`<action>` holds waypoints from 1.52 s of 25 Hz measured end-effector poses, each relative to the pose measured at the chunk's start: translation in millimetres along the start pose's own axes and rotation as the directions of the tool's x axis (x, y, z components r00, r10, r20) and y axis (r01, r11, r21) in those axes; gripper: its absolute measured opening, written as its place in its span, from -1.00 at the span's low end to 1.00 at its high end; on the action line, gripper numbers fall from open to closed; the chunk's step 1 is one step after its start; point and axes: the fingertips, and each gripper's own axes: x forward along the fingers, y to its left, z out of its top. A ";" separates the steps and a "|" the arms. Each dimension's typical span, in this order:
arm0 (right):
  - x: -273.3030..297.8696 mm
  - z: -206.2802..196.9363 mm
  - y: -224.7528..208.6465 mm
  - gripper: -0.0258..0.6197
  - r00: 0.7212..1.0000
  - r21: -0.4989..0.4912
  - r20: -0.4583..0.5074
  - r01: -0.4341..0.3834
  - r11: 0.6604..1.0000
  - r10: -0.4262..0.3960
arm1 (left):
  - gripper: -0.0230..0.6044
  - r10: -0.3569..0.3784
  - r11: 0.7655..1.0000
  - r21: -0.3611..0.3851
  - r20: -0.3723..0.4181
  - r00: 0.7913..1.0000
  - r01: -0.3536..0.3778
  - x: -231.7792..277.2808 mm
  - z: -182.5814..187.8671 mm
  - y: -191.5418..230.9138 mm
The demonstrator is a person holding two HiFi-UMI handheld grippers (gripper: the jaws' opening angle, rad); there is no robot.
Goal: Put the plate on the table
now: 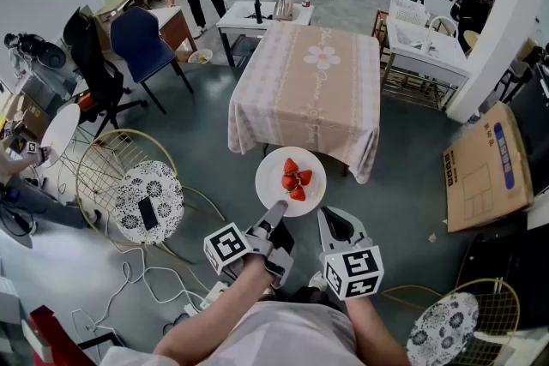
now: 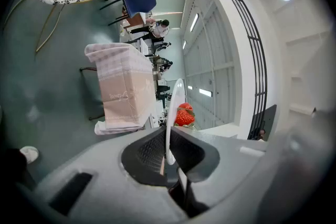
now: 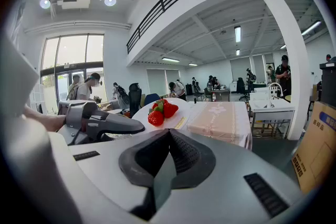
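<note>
Main risk: tipping of the plate [image 1: 271, 177]. Gripped only at its near rim by the left gripper [image 1: 280, 212], jaws closed on the thin edge, with all the weight out in front. With a small roll of that hand, probably sliding of the strawberries [image 1: 296, 181] to the low side and then down to the floor [image 1: 197, 124]. Also possible: slipping of the smooth rim out of the pads, because of so narrow a hold.

Second risk: the cloth [image 1: 343, 141]. Hanging down over the near edge of the table [image 1: 309, 86]. On coming in too low, likely catching of the far rim on this cloth, with a push against it or a jolt to the fruit. Better to come in above the edge and then go down flat.

No help from the right gripper [image 1: 337, 225]: jaws together, nothing between them, just beside the left one and near the plate, apparently not touching it.

Place of the plate now: in the air, about level, over the floor just before the near edge of the table, not yet over the top.

On the plate: only the red strawberries with green tops, close together near the middle; bare white around them. On the cloth: nothing.
</note>
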 end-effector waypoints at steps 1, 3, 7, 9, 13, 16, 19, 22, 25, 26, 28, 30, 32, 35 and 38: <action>-0.7 0.1 -4.6 -0.91 1.000 -0.001 0.000 0.000 1.000 0.000 | -0.86 0.002 1.000 0.000 -0.001 1.000 -0.002 3.3 -2.8 0.1; -2.0 0.8 -13.5 -0.91 1.000 -0.002 0.001 0.003 1.000 -0.003 | -0.86 0.006 1.000 0.001 -0.003 1.000 -0.006 9.4 -7.8 -0.2; -3.7 3.5 -30.3 -0.91 1.000 0.005 0.012 0.012 1.000 -0.012 | -0.86 0.021 1.000 0.009 0.002 1.000 -0.021 20.5 -14.7 -2.0; -4.6 2.8 -40.0 -0.91 1.000 0.011 0.014 0.010 1.000 -0.010 | -0.86 0.023 1.000 0.018 0.001 1.000 -0.023 28.4 -19.9 -3.2; -6.6 1.3 -63.2 -0.91 1.000 0.030 0.016 -0.002 1.000 0.002 | -0.86 0.029 0.999 0.018 0.002 1.000 -0.029 47.2 -31.8 -5.7; -8.5 2.0 -79.4 -0.91 1.000 0.039 0.023 -0.021 0.999 0.020 | -0.86 0.038 0.999 0.030 0.003 0.999 -0.038 61.2 -41.1 -8.4; -8.5 1.5 -90.6 -0.91 0.999 0.047 0.026 -0.040 0.998 0.039 | -0.86 0.049 0.998 0.044 0.006 0.999 -0.049 71.3 -49.0 -10.5; -6.1 1.7 -99.0 -0.91 0.998 0.055 0.028 -0.052 0.997 0.051 | -0.86 0.061 0.997 0.049 0.011 0.998 -0.062 78.8 -52.7 -10.7; 0.9 4.5 -104.5 -0.91 0.998 0.058 0.026 -0.056 0.997 0.055 | -0.86 0.063 0.997 0.046 0.012 0.998 -0.063 87.1 -48.6 -10.0; 3.9 6.1 -105.3 -0.91 0.998 0.058 0.023 -0.056 0.997 0.054 | -0.86 0.064 0.997 0.040 0.012 0.998 -0.065 89.7 -45.9 -9.9; 9.8 9.5 -107.2 -0.91 0.999 0.054 0.014 -0.051 0.997 0.051 | -0.86 0.062 0.998 0.032 0.010 0.998 -0.062 95.7 -40.0 -9.7; 17.0 11.8 -110.2 -0.91 0.999 0.044 0.002 -0.041 0.998 0.041 | -0.86 0.051 0.998 0.021 0.003 0.999 -0.051 104.3 -33.9 -7.6; 26.3 13.3 -113.4 -0.90 1.000 0.034 -0.011 -0.024 0.999 0.024 | -0.86 0.046 0.999 0.001 -0.007 0.999 -0.046 114.0 -26.8 -2.4; 45.0 19.6 -116.5 -0.91 1.000 0.023 -0.024 0.003 1.000 -0.002 | -0.86 0.041 0.999 -0.024 -0.028 0.999 -0.042 130.5 -10.8 2.8; 70.1 31.3 -113.8 -0.90 0.999 0.006 -0.037 0.020 1.000 -0.020 | -0.86 0.029 0.999 -0.036 -0.045 0.999 -0.031 145.9 14.2 1.4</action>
